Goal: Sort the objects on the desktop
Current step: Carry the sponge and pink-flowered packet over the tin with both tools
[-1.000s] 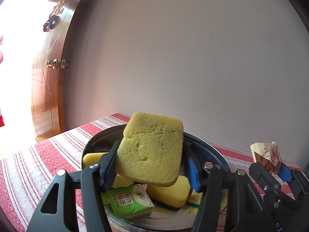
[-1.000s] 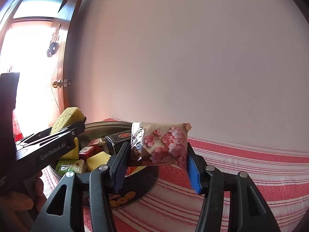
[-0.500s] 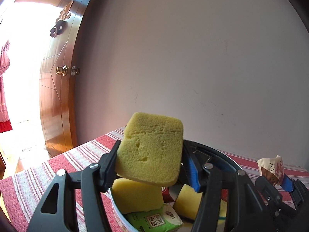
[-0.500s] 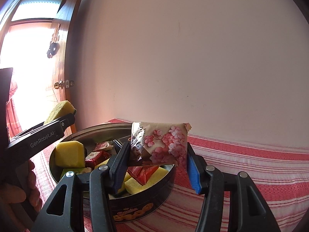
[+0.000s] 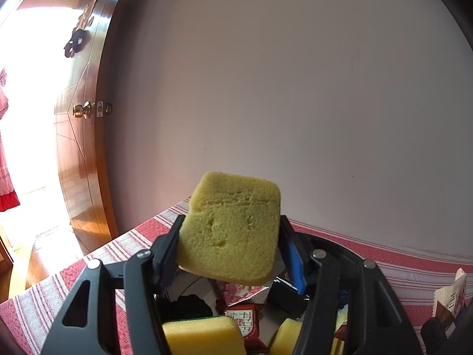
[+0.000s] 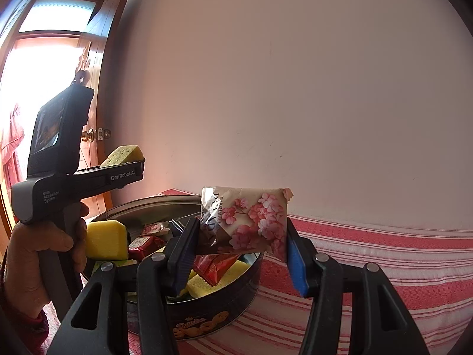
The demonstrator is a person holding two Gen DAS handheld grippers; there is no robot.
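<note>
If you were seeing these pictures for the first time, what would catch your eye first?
A yellow sponge clamped in the left claw fills the middle of its view. The right claw grips a packet printed with pink blossoms, above the round tin of sponges and red sweets on the red-striped cloth.

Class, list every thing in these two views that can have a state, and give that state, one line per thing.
Left claw: shut on a yellow foam sponge, held in the air.
Right claw: shut on a floral paper packet, held beside the tin.
Round dark metal biscuit tin: lid off, holding sponges and wrapped snacks.
Brown wooden door: open.
</note>
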